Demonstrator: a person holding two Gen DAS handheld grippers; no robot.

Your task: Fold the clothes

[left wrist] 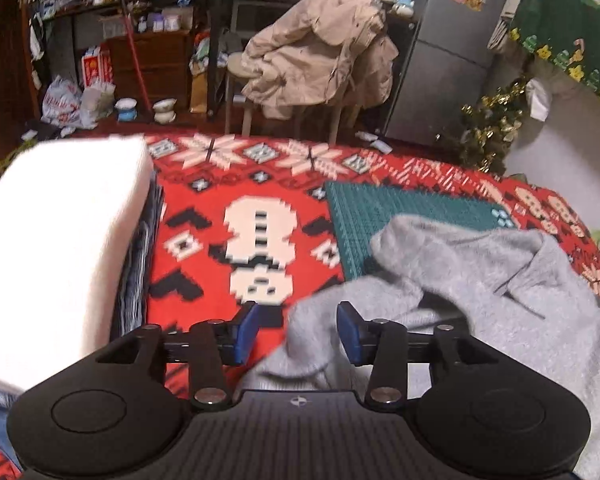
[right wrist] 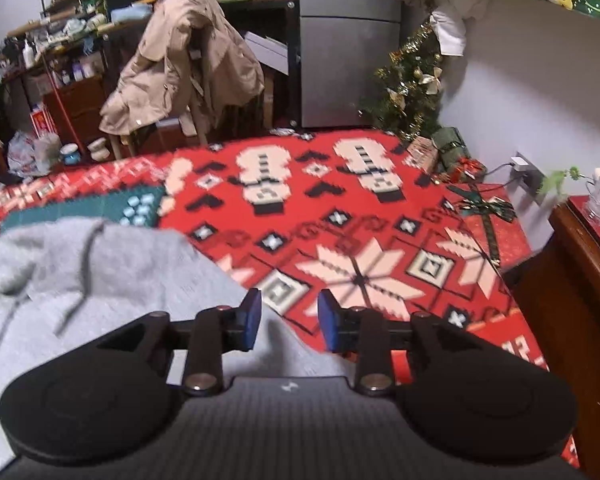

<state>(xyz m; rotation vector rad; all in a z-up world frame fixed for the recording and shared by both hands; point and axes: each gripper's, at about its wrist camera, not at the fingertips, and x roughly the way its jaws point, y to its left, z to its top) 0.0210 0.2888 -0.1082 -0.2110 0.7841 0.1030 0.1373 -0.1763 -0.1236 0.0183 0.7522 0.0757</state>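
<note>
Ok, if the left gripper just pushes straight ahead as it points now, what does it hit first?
Most likely the grey hoodie: its crumpled edge lies right at the open left gripper, by the right finger. Depth is unclear.

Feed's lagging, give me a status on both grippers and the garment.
Left hand-held gripper open, over hoodie edge. Right hand-held gripper open, empty. Grey hoodie crumpled, unfolded. Folded stack at left.

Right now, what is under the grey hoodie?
The grey hoodie lies crumpled on the red patterned blanket, and its far edge covers part of a green patch in that blanket. Whatever lies beneath the hoodie's middle is hidden.
</note>
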